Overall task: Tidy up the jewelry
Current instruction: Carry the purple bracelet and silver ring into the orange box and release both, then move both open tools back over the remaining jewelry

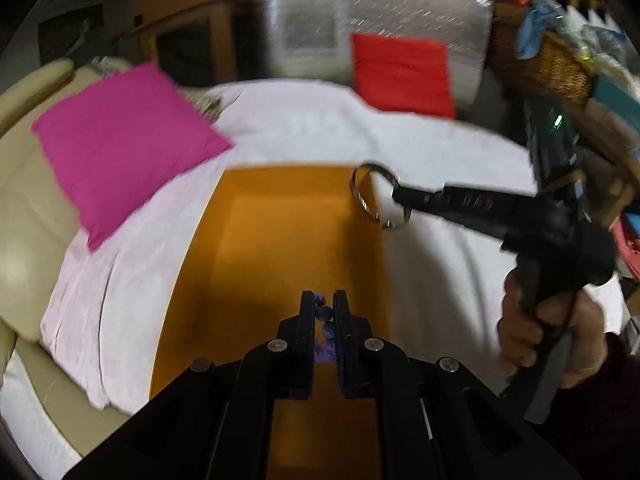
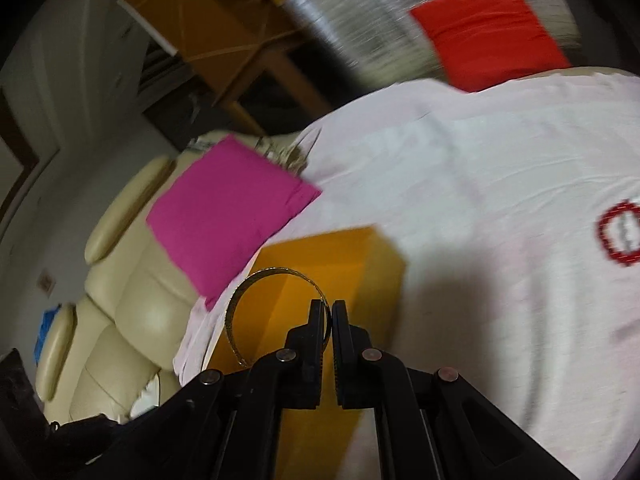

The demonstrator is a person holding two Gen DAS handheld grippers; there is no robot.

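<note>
White sheet (image 1: pixel 432 148) over a cream sofa (image 2: pixel 132 320); orange box (image 1: pixel 280 240) lies open on it.

Left gripper (image 1: pixel 323 300) is clenched on a string of purple beads (image 1: pixel 324 313), held above the box interior. Right gripper (image 2: pixel 331 307), gripped by a hand (image 1: pixel 548 336), is clamped on the rim of a gold bangle (image 2: pixel 244 308); the bangle hangs over the box's far right edge. Pink cushion (image 1: pixel 124 144) and red cushion (image 1: pixel 404 74) rest on the sofa, apart from the box. Both views are motion-blurred.

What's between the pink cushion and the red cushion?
Mostly bare white sheet between the pink cushion and red cushion; no jewelry there. Left wrist view shows it best, though blurred.
</note>
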